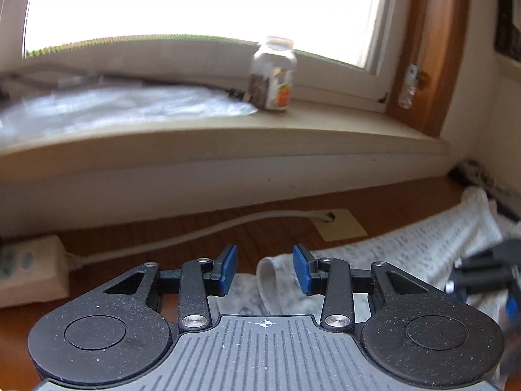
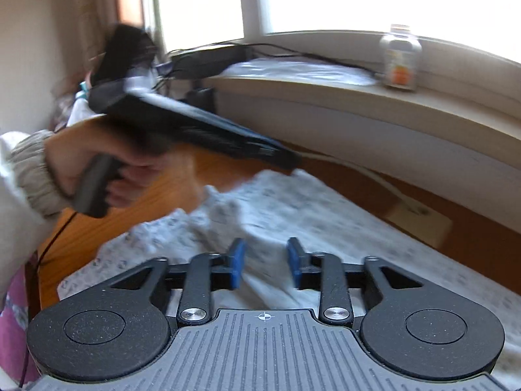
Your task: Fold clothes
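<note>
Both tongs spread over the cloth

The left gripper (image 1: 265, 270) straddles the white printed garment's (image 1: 407, 247) folded hem; its length runs right, beneath the empty right gripper (image 2: 265, 262).

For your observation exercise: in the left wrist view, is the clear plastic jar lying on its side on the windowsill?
No, the clear plastic jar stands upright on the beige windowsill.

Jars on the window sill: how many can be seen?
1. A clear jar stands on the sill, right of the white plastic sheet. Others may be hidden outside the views.
</note>
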`<state>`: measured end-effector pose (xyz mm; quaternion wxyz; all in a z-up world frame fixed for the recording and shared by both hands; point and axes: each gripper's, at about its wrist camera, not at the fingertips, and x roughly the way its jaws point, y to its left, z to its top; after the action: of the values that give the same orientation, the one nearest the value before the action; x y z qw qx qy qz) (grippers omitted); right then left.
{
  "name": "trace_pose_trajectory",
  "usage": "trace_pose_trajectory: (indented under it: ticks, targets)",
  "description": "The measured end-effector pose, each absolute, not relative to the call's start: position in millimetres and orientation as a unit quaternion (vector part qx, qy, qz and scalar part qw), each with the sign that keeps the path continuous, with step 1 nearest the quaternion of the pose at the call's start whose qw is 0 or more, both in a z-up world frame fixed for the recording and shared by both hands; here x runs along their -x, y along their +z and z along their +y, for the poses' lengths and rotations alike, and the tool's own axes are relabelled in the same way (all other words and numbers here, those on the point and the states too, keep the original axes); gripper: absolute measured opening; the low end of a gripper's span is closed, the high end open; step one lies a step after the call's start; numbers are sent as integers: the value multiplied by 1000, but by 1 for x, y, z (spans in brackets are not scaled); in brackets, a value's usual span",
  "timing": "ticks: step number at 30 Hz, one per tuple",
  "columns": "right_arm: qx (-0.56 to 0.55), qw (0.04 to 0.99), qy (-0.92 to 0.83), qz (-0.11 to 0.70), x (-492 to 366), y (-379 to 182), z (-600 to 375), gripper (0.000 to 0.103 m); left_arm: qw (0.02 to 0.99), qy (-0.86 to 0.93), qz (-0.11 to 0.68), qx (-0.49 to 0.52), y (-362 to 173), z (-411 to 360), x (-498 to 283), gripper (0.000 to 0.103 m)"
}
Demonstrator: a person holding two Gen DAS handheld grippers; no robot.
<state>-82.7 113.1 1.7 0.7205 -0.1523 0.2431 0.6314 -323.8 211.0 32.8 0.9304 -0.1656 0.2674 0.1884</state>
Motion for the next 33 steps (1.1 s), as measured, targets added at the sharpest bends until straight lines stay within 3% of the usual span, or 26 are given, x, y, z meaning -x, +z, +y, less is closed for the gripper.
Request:
trace_pose_trajectory:
  ticks: [6,7,8,10,12,13,21,23,26,29,33]
  targets:
    - [179,725,623,231,99,-3,132,37,930,155,283,177,19,215,298,43]
    - [176,724,625,234,97,-5,132,34,930,153,288,171,17,214,293,41]
    - [172,723,627,235,97,-5,132,21,928,155,296,164,16,211,291,39]
    - [167,723,629,231,97,-6,129,20,922,168,317,146,12,208,287,17]
    - [163,724,633,221,100,-5,125,18,920,172,325,135,8,206,285,13]
    - [162,724,635,215,102,-4,124,17,923,174,319,129,9,204,287,5]
    - [138,713,661,191,119,14,108,15,936,198,274,95,47,182,330,5]
    - [151,710,659,195,125,10,116,16,931,206,283,101,40,185,331,6]
    - [166,708,652,216,124,0,126,24,925,219,295,97,28,185,326,18]
    - [144,716,646,222,112,1,111,44,927,225,286,87,29,180,326,43]
    - [120,741,625,214,88,15,59,46,931,234,267,81,40,171,319,63]
